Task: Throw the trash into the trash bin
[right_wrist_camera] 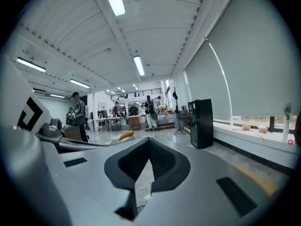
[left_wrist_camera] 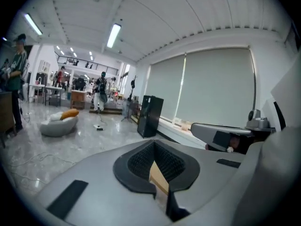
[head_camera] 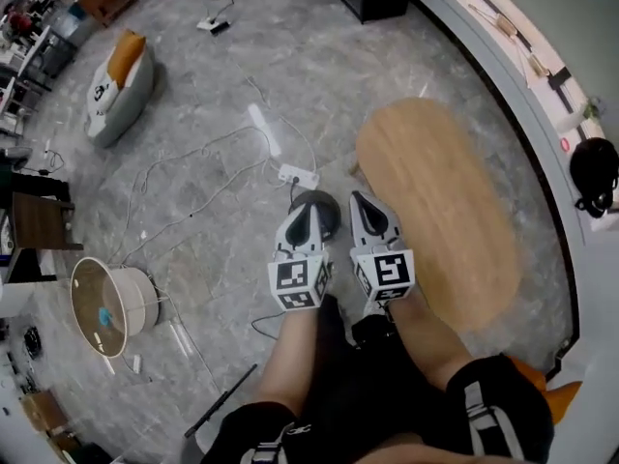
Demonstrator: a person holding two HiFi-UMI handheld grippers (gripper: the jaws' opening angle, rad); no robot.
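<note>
The trash bin (head_camera: 124,303), a round pale basket, stands on the floor at the left with a small blue thing inside. I hold both grippers up side by side in front of me. My left gripper (head_camera: 308,211) is shut, and only a thin sliver of tan shows between its jaws (left_wrist_camera: 155,166). My right gripper (head_camera: 360,201) is also shut (right_wrist_camera: 146,166), with bare floor showing through the slit. I see no trash in either one. Each gripper shows at the edge of the other's view.
An oval wooden table (head_camera: 440,211) stands to the right. A dark round object (head_camera: 327,213) sits on the floor under the grippers. Cables, a white power strip (head_camera: 298,175) and a black rod (head_camera: 221,399) lie on the floor. A grey beanbag (head_camera: 121,90) is far left.
</note>
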